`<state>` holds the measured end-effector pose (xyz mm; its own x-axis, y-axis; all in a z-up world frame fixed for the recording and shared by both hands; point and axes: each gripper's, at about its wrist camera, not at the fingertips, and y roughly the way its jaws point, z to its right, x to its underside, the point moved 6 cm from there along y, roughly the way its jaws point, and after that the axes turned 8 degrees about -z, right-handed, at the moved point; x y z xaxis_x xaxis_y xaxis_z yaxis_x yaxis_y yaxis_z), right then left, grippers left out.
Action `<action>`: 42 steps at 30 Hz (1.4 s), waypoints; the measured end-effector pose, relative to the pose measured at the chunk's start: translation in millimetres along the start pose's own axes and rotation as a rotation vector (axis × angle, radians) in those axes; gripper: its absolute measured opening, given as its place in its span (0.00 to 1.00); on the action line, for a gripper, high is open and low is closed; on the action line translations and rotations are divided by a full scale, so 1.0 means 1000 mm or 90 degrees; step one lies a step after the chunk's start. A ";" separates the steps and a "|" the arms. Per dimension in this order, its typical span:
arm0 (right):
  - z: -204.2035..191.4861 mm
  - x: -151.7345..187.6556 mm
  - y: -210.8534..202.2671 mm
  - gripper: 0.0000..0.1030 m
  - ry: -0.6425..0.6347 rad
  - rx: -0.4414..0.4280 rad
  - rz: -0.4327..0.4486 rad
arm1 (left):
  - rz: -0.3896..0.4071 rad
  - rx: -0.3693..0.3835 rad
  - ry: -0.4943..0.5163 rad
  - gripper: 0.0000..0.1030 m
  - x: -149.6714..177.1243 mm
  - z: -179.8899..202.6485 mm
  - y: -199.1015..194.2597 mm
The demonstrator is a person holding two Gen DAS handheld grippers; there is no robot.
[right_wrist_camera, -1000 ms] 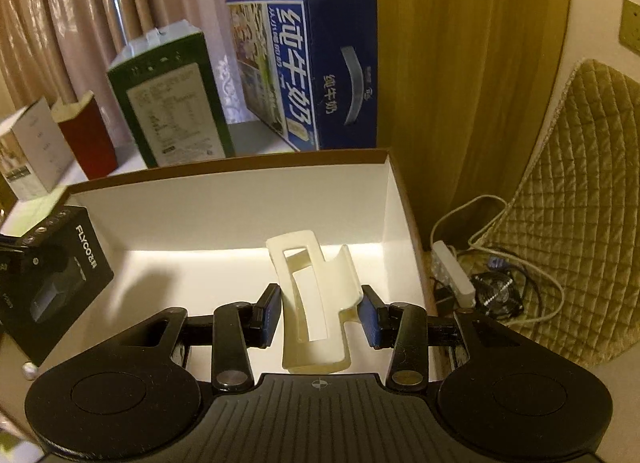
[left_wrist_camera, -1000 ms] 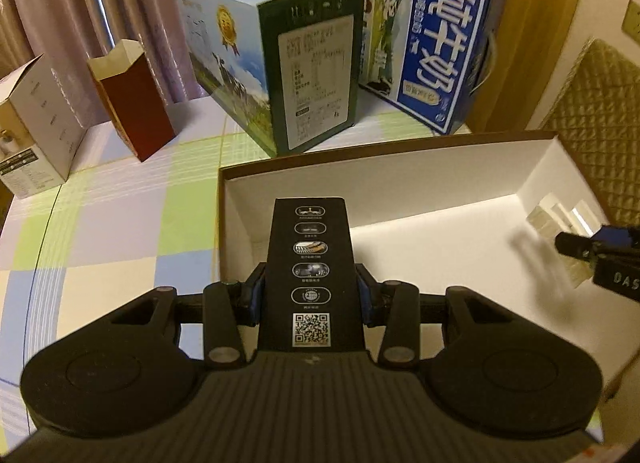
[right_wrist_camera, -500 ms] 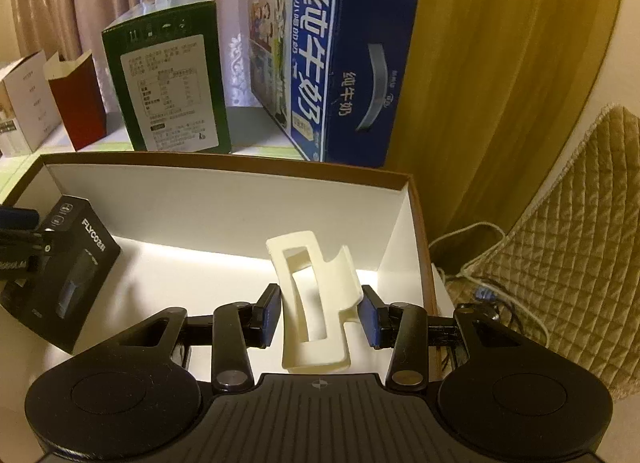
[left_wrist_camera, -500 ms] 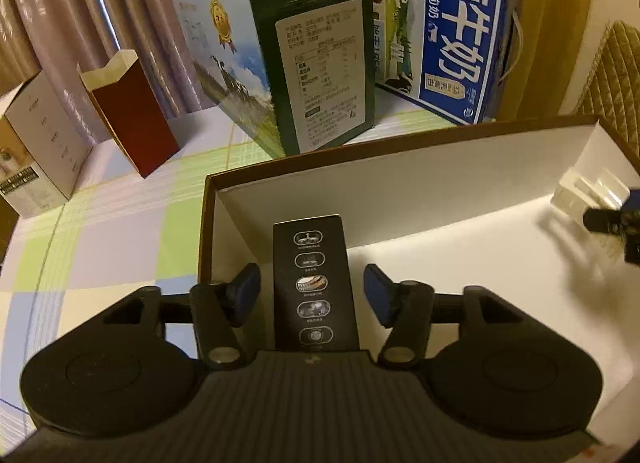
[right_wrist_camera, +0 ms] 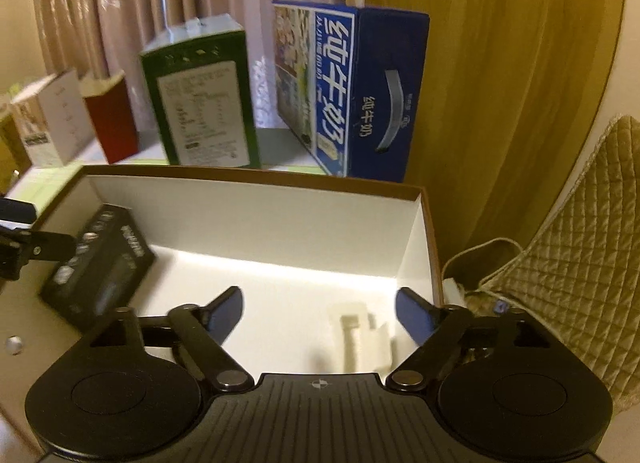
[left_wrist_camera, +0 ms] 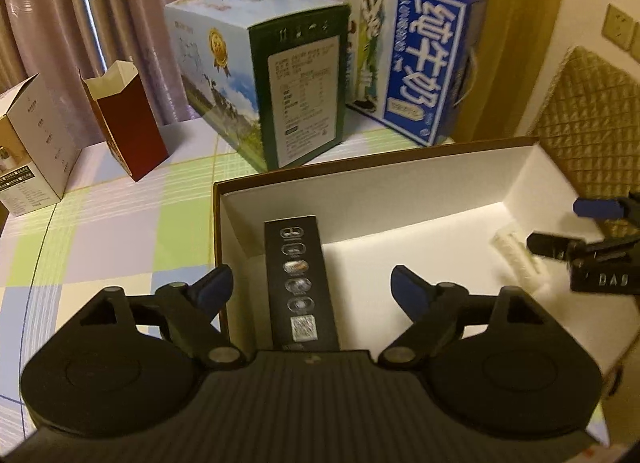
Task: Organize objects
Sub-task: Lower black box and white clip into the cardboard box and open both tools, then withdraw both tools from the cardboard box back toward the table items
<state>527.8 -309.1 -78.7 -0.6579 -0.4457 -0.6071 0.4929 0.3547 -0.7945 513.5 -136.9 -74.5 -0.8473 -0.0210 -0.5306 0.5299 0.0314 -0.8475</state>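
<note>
Curtains hang behind a checked table (left_wrist_camera: 120, 231) on which an open white tray box (left_wrist_camera: 400, 199) is set. Inside it, a black carton (left_wrist_camera: 298, 275) lies at the left end and a cream plastic holder (right_wrist_camera: 360, 333) at the right. Both the left tongs (left_wrist_camera: 310, 287) and right tongs (right_wrist_camera: 320, 313) are spread wide, nothing gripped. Cartons behind the tray box are judged still unsorted.
</note>
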 end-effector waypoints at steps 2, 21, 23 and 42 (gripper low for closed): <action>-0.002 0.005 -0.011 0.88 0.010 -0.012 0.007 | 0.004 0.012 0.000 0.85 0.004 0.003 -0.010; -0.042 0.052 -0.099 0.98 0.110 -0.067 0.024 | -0.013 0.051 -0.050 0.89 0.084 -0.014 -0.095; -0.049 0.058 -0.107 0.98 0.116 -0.067 0.026 | -0.014 0.053 -0.050 0.89 0.091 -0.018 -0.101; -0.139 0.115 -0.167 0.98 0.151 -0.052 0.020 | -0.025 0.078 -0.037 0.89 0.165 -0.076 -0.161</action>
<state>290.6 -305.3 -13.4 -0.7628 -0.2313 -0.6038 0.4739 0.4354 -0.7654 285.4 -69.3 -24.1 -0.8657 -0.0781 -0.4945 0.5001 -0.0931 -0.8609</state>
